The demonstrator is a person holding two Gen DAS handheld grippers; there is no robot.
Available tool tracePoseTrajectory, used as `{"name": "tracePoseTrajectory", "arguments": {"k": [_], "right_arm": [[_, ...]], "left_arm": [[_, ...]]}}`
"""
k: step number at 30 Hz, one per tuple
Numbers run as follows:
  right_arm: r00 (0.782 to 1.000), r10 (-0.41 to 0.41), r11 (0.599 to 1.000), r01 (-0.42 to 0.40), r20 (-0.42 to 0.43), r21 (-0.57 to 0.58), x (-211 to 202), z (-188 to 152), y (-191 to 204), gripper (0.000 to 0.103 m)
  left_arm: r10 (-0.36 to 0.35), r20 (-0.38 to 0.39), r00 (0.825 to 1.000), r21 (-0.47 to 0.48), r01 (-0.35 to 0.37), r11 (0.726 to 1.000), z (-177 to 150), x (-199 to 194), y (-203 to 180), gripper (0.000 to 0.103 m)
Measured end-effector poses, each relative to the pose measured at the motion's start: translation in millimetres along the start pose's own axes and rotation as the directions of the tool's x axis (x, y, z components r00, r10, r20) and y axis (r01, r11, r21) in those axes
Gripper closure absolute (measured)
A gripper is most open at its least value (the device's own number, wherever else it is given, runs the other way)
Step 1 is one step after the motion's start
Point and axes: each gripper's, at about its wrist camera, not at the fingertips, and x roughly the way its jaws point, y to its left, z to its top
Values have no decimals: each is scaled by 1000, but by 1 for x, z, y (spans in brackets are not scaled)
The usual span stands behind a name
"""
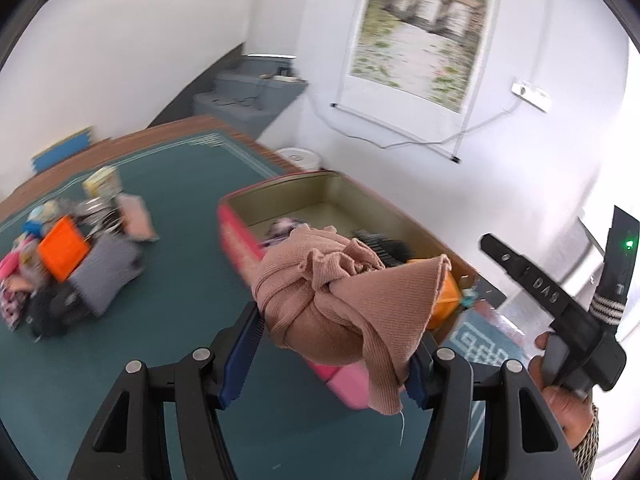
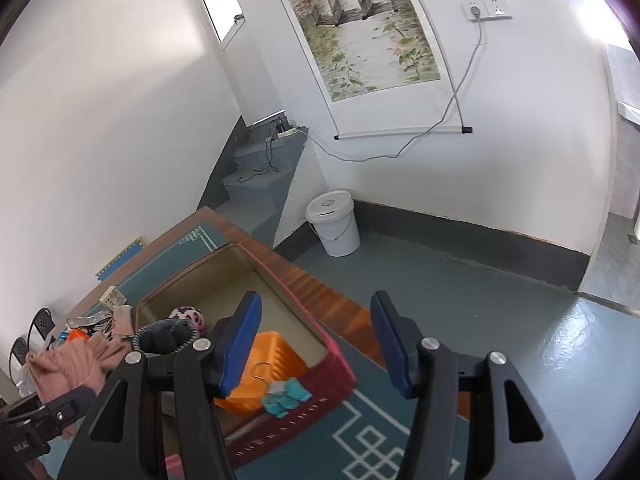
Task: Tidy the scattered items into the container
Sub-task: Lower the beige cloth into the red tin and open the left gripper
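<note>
Blue pads of the left gripper (image 1: 336, 356) pinch a knotted bundle of dusty-pink knit cloth (image 1: 336, 300), which fills the lower centre of the left wrist view, held up in front of the pink container (image 1: 236, 236). In the right wrist view the right gripper (image 2: 316, 344) stands spread wide with nothing between its fingers, hovering over the near corner of that container. Inside it lie an orange box (image 2: 272, 364), a teal scrap (image 2: 286, 396), a dark knit piece (image 2: 168, 336) and a spotted pink ball (image 2: 188, 316). Further off, at the left of the left wrist view, a blurred heap of scattered items (image 1: 64, 268) sits on the green mat (image 1: 168, 184). Beyond the table, a white bucket (image 2: 334, 226) stands on the floor by the wall.
</note>
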Motion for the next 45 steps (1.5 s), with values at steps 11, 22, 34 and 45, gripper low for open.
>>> {"name": "tracePoseTrajectory", "arguments": {"k": [11, 22, 34, 45], "right_arm": [[1000, -14, 1000, 15, -7, 24, -1, -1, -19, 42], [1000, 5, 1000, -5, 4, 12, -4, -2, -8, 42], [997, 74, 996, -74, -1, -49, -12, -7, 33, 42], [966, 254, 953, -259, -52, -159, -20, -21, 108, 38]], "left_arm": [[-64, -72, 995, 47, 67, 997, 8, 45, -36, 37], [-139, -25, 990, -4, 139, 990, 8, 27, -18, 36], [-39, 8, 999, -69, 39, 997, 6, 3, 34, 36], [105, -9, 994, -232, -104, 967, -23, -17, 123, 36]]}}
